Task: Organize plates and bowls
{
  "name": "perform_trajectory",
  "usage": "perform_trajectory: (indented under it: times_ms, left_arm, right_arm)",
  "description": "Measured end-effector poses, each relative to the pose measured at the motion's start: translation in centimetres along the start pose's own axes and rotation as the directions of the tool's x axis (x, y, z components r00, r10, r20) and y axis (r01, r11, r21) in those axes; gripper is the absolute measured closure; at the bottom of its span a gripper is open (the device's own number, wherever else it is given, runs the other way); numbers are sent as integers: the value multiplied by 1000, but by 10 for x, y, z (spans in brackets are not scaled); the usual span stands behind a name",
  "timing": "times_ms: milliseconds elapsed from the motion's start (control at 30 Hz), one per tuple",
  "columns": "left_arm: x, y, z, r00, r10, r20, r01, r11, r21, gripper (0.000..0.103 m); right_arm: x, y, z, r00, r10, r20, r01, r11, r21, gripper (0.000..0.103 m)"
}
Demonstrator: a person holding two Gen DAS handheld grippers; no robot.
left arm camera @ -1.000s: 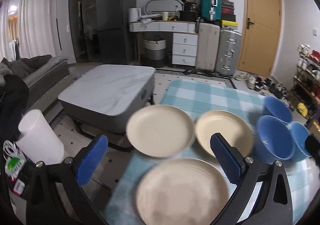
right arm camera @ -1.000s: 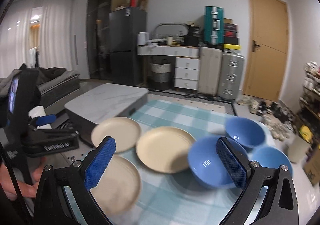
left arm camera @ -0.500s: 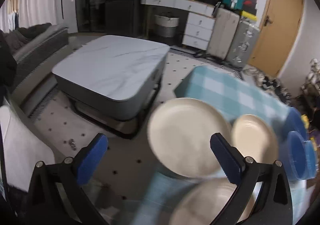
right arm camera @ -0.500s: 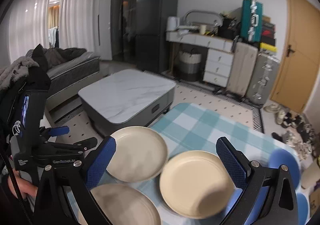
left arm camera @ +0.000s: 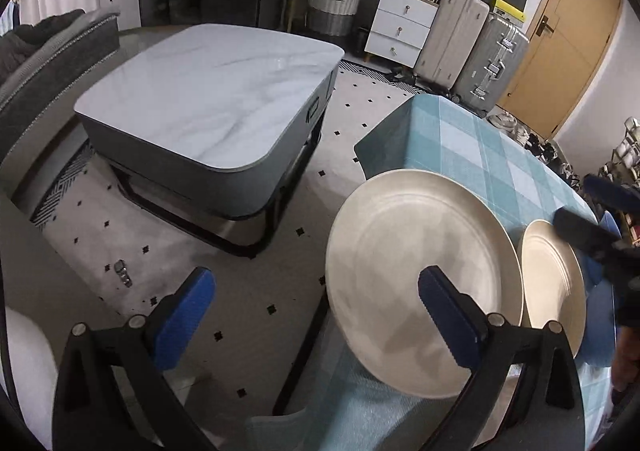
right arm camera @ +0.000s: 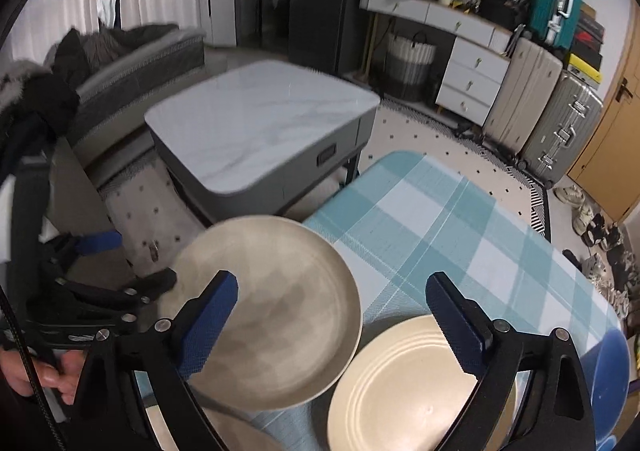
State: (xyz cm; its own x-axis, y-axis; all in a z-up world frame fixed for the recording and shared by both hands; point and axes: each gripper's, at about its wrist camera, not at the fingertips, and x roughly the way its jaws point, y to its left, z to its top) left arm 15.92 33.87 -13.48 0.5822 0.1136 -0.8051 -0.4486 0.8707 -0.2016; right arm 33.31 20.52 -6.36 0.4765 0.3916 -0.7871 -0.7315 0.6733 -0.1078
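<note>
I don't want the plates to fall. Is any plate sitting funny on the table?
Yes. The big cream plate sits at the corner of the checked tablecloth, and its rim sticks out past the table edge over the floor. The smaller plate beside it lies fully on the cloth. Nothing looks cracked or spilled.

Cream plates (right arm camera: 276, 311) on a teal-and-white checked tablecloth (right arm camera: 440, 219); blue bowl (right arm camera: 612, 371) at right; blue gripper pads (right arm camera: 208, 315); far, a white-marbled grey coffee table (left arm camera: 212, 99).

A checked cloth (right arm camera: 432, 211) covers the table; on the cloth lie cream plates (right arm camera: 272, 311) and blue bowls (right arm camera: 612, 371).
</note>
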Motion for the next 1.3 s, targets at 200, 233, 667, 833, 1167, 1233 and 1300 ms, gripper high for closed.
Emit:
perform_trajectory:
  times_ms: [200, 233, 667, 833, 1167, 1233, 1300]
  left_arm:
    - [15, 1, 0, 999, -20, -27, 21, 999, 30, 10]
    - [17, 0, 0, 999, -22, -30, 23, 999, 46, 13]
    - [34, 10, -2, 988, -105, -112, 107, 994, 13, 51]
    - [35, 11, -4, 984, -131, -120, 133, 991, 10, 56]
    - [37, 9, -5, 978, -151, -143, 155, 988, 15, 81]
    - [37, 8, -6, 980, -141, -139, 145, 989, 15, 81]
    - [36, 8, -6, 981, -140, -138, 143, 990, 14, 85]
  right_arm:
    - [51, -6, -3, 994, -51, -100, 47, 998, -43, 12]
    - [58, -6, -3, 991, -78, -109, 72, 995, -62, 12]
    - [108, -12, -21, 969, -83, -235, 56, 991, -119, 32]
    - [111, -8, -24, 961, -107, -256, 70, 986, -149, 41]
    - [115, -6, -26, 955, -87, -285, 46, 988, -149, 61]
    - [115, -5, -26, 954, -87, -288, 43, 987, -156, 69]
    - [115, -3, -27, 951, -111, -288, 64, 984, -167, 74]
